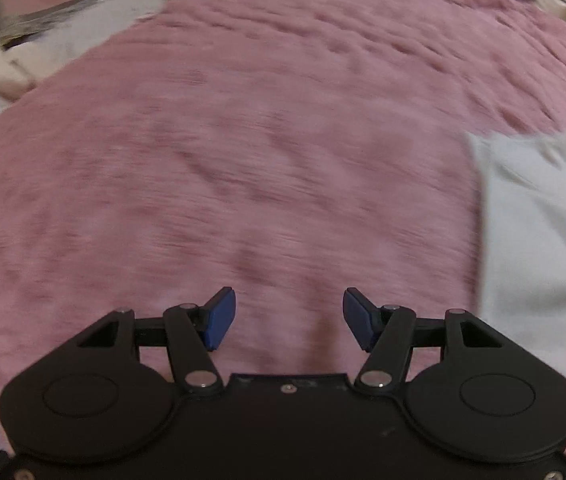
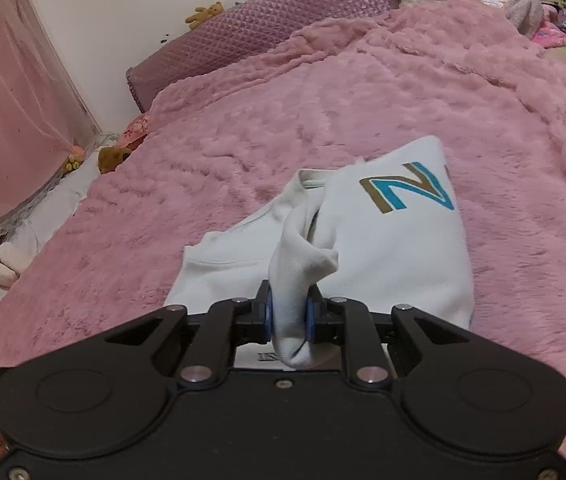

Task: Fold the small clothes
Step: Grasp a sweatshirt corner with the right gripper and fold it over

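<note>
Lying on a fluffy pink plush blanket: one white cotton sweatshirt with a blue-and-brown letter print, folded over. Right gripper: blue pads clamped on a bunched white fold of that sweatshirt; the rest spreads from 12 to 2 o'clock beyond its tips. Left gripper: pads wide apart, empty, over bare blanket; sweatshirt at its 3 o'clock, apart. Left view blurred.
</note>
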